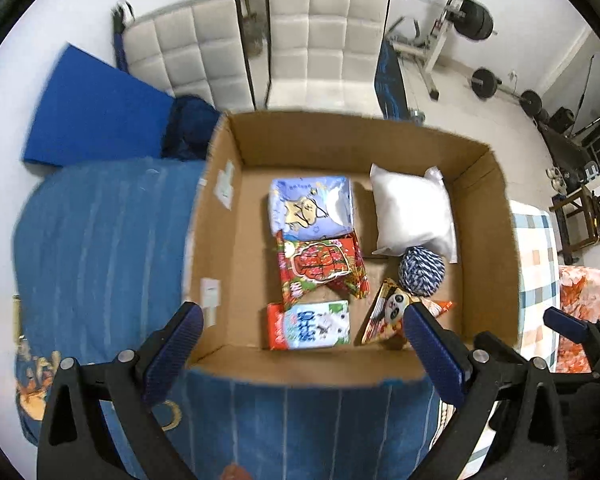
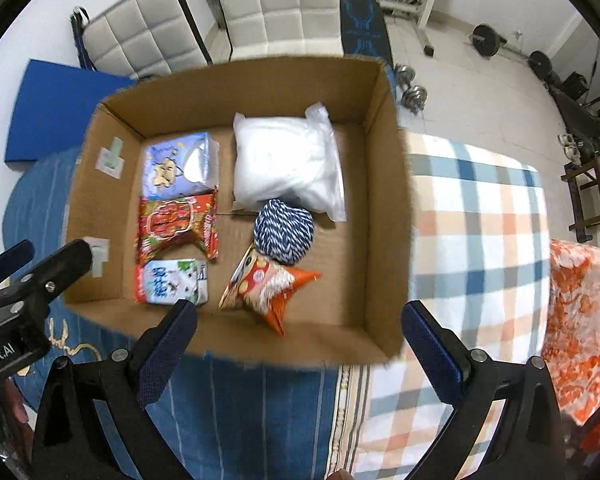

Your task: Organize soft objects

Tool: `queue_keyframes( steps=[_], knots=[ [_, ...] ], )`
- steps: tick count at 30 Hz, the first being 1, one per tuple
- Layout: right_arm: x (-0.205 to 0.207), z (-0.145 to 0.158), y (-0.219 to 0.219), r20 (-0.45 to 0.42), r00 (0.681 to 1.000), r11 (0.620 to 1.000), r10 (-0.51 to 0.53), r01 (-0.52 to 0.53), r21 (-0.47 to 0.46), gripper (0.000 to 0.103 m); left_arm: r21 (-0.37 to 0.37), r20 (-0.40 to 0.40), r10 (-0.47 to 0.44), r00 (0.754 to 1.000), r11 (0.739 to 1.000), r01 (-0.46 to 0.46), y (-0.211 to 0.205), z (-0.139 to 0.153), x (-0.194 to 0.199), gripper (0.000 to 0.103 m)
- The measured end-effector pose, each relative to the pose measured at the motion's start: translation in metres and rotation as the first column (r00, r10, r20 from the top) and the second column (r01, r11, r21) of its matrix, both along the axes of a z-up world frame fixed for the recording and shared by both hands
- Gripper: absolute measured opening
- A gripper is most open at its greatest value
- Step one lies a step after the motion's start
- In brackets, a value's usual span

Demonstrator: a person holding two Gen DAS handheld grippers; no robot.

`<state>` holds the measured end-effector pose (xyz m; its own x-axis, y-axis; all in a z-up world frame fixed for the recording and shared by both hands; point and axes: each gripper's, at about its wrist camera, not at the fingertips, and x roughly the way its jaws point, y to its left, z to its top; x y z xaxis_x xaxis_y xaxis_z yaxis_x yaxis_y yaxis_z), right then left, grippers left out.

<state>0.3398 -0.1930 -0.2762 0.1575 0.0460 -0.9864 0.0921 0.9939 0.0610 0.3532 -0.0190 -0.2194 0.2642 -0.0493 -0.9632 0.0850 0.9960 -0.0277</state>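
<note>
Cardboard box (image 2: 384, 184) holds neatly rowed soft packets; both grippers' fingers spread wide, empty.

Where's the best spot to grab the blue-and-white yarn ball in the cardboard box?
Grip the blue-and-white yarn ball across its round middle, coming straight down from above. The white pillow bag and orange snack packet crowd its far and near sides, so close the claw on its left and right flanks.

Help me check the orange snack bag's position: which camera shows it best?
The right wrist view: the orange snack bag lies fully visible on the box floor, touching the yarn ball. In the left wrist view, the left tool's finger covers part of it.
</note>
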Motion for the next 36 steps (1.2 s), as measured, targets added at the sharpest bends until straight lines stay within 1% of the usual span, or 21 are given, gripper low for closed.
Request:
queue_keyframes(
  steps=[2,3,4,5,7,9,12,13,16,18,23,25,27,32,36],
  knots=[
    [-0.019,0.022,-0.001,0.045,0.999,1.0,-0.003,0.003,-0.007,0.103,0.017,0.046,-0.009,0.999,1.0,0.008,0.0,0.02,-0.018,0.103],
    [-0.033,0.035,-0.002,0.069,0.998,1.0,-0.005,0.005,-0.007,0.103,0.022,0.077,-0.013,0.997,1.0,0.011,0.001,0.035,-0.032,0.103],
    [-0.04,0.044,-0.002,0.08,0.997,1.0,-0.009,0.009,-0.003,0.103,0.024,0.093,-0.014,0.996,1.0,0.012,0.0,0.042,-0.038,0.103],
    [-0.053,0.056,-0.003,0.095,0.995,1.0,-0.015,0.015,0.007,0.103,0.033,0.114,-0.023,0.993,0.999,0.019,0.001,0.056,-0.051,0.103],
    [-0.072,0.077,-0.004,0.118,0.993,1.0,-0.024,0.022,0.015,0.103,0.037,0.129,-0.032,0.991,0.999,0.028,0.002,0.073,-0.066,0.103],
    [-0.093,0.1,-0.003,0.152,0.988,0.999,-0.032,0.029,0.02,0.103,0.035,0.166,-0.034,0.986,0.999,0.029,0.005,0.097,-0.087,0.103],
    [-0.126,0.139,0.001,0.216,0.976,0.999,-0.03,0.027,0.019,0.103,0.02,0.21,-0.028,0.977,1.0,0.024,0.011,0.127,-0.112,0.103],
    [-0.133,0.149,0.001,0.231,0.973,1.0,-0.026,0.022,0.021,0.103,0.015,0.215,-0.024,0.976,1.0,0.022,0.012,0.132,-0.118,0.103],
    [-0.163,0.183,0.006,0.282,0.959,1.0,-0.009,0.005,0.015,0.103,-0.035,0.242,0.005,0.97,0.999,0.004,0.02,0.161,-0.144,0.103],
    [-0.184,0.202,0.008,0.306,0.952,1.0,-0.002,-0.003,0.016,0.103,-0.053,0.254,0.016,0.967,0.999,-0.003,0.024,0.173,-0.158,0.103],
    [-0.226,0.236,0.014,0.334,0.942,1.0,0.015,-0.023,0.018,0.103,-0.044,0.275,0.002,0.961,0.999,0.01,0.027,0.196,-0.19,0.103],
    [-0.238,0.245,0.016,0.343,0.939,0.999,0.019,-0.027,0.021,0.103,-0.036,0.281,-0.006,0.96,0.999,0.017,0.028,0.203,-0.2,0.103],
    [-0.249,0.253,0.018,0.351,0.936,0.999,0.024,-0.032,0.015,0.103,-0.044,0.285,-0.01,0.959,0.999,0.023,0.029,0.209,-0.21,0.103],
    [-0.264,0.263,0.018,0.357,0.934,1.0,0.019,-0.024,0.009,0.103,-0.045,0.309,-0.01,0.951,0.999,0.025,0.032,0.221,-0.227,0.103],
    [-0.264,0.265,0.016,0.367,0.93,1.0,0.002,-0.003,0.004,0.103,-0.038,0.332,-0.001,0.943,0.999,0.014,0.033,0.225,-0.23,0.103]
  ],
)
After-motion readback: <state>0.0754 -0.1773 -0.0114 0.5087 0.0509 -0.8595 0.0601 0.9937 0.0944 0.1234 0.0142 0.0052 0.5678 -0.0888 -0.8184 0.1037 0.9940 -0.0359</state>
